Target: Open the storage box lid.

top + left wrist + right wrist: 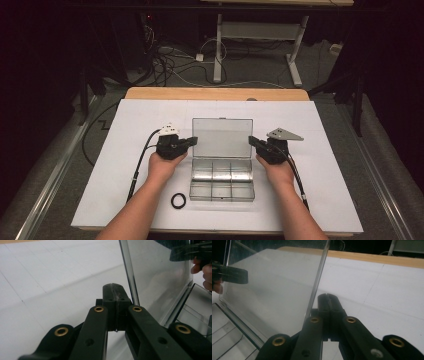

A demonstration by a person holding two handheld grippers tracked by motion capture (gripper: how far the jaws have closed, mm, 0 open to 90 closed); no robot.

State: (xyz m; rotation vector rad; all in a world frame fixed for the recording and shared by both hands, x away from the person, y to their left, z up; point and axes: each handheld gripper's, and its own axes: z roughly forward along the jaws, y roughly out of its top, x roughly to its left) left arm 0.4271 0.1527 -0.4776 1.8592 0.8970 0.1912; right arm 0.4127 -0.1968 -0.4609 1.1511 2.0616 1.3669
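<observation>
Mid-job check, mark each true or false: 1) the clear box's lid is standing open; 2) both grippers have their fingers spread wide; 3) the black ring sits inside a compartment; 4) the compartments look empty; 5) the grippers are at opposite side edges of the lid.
1) True: the lid stands raised behind the clear box.
2) False: the left gripper and the right gripper both have their fingers pressed together.
3) False: the black ring lies on the white table cover, to the box's left.
4) True: nothing shows in the compartments.
5) True: the left one is at the lid's left edge, the right one at its right edge; whether either touches the lid I cannot tell.
</observation>
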